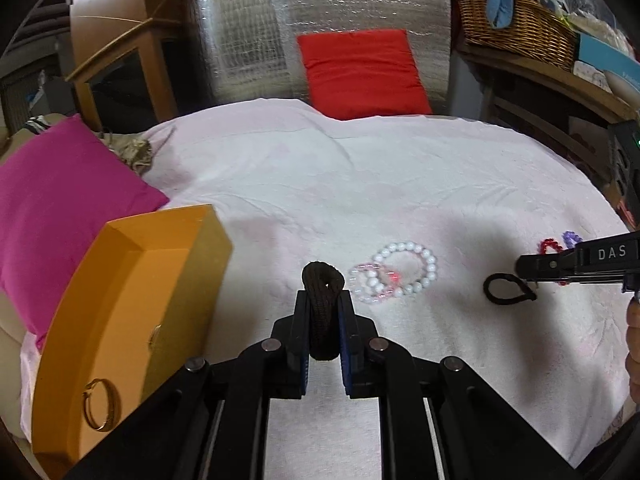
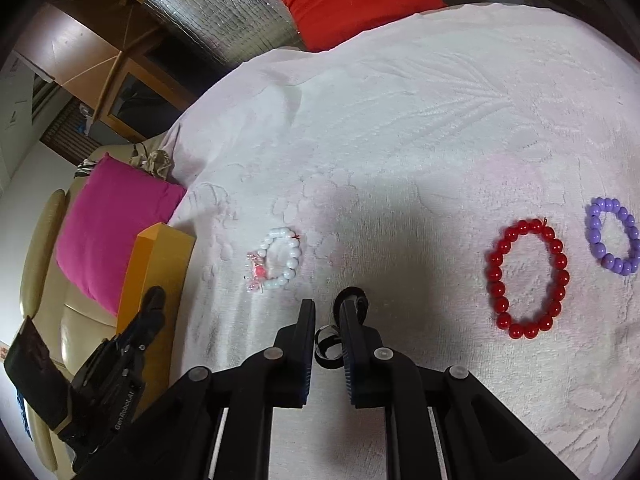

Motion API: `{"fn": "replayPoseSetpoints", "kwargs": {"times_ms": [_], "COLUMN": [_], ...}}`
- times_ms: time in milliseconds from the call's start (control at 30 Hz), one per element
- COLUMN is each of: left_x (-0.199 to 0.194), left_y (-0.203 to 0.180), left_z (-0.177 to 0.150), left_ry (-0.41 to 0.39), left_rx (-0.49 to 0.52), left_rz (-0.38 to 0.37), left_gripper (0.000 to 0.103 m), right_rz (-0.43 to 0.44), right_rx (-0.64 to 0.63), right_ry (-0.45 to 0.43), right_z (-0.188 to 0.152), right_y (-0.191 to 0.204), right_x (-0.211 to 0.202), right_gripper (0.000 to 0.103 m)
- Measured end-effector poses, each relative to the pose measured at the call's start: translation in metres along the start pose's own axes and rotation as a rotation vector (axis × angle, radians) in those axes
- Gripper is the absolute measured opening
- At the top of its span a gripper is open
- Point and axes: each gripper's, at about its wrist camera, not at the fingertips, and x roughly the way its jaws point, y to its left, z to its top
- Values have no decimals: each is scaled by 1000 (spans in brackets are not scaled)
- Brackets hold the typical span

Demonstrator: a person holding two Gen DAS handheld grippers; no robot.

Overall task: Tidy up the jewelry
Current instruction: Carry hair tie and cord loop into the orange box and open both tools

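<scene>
My left gripper (image 1: 324,296) is shut on a dark brown braided band (image 1: 322,320), held above the white bedspread (image 1: 304,184) beside the orange box (image 1: 168,216). A gold bangle (image 1: 102,404) lies inside that box. Just past my left fingertips lie a white bead bracelet (image 1: 424,260) and a clear pink one (image 1: 370,282). My right gripper (image 2: 328,306) is shut on a thin black hair tie (image 2: 326,346), which hangs as a loop (image 1: 508,288) in the left wrist view. To its right lie a red bead bracelet (image 2: 528,278) and a purple one (image 2: 612,236).
A magenta cushion (image 1: 60,200) lies behind the orange box at the left. A red cushion (image 1: 360,68) leans on a silver padded panel at the far edge of the bed. A wicker basket (image 1: 516,24) stands on wooden shelves at the back right.
</scene>
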Motion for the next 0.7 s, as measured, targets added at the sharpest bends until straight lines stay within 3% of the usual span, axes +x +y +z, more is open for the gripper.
{"fn": "replayPoseSetpoints", "kwargs": {"times_ms": [133, 200, 233, 267, 333, 400, 467, 500, 600, 700], "left_x": [-2, -2, -3, -3, -4, -5, -5, -6, -10, -16], "left_y": [7, 9, 10, 11, 11, 12, 13, 14, 19, 25], "left_z": [-1, -2, -3, -3, -3, -3, -2, -2, -2, -2], "left_ry": [-2, -5, -6, -6, -9, -12, -16, -19, -32, -51], "left_rx": [-11, -7, -9, -11, -9, -11, -14, -13, -27, -42], "left_rz": [28, 45, 47, 46, 58, 64, 74, 80, 98, 123], "left_gripper": [13, 13, 13, 13, 13, 13, 13, 13, 13, 13], "right_rz": [-86, -104, -110, -121, -134, -149, -174, -202, -259, -248], "right_rx": [3, 13, 16, 17, 1, -37, -62, -86, -188, -207], "right_ry": [0, 5, 7, 7, -3, 17, 60, 92, 73, 63], "right_z": [1, 2, 3, 3, 2, 0, -4, -7, -12, -14], "right_y": [-5, -10, -11, -12, -12, -8, -6, -4, 8, 15], "right_x": [0, 0, 0, 1, 1, 7, 17, 25, 27, 25], "right_gripper": [15, 21, 36, 57, 66, 62, 39, 32, 13, 9]}}
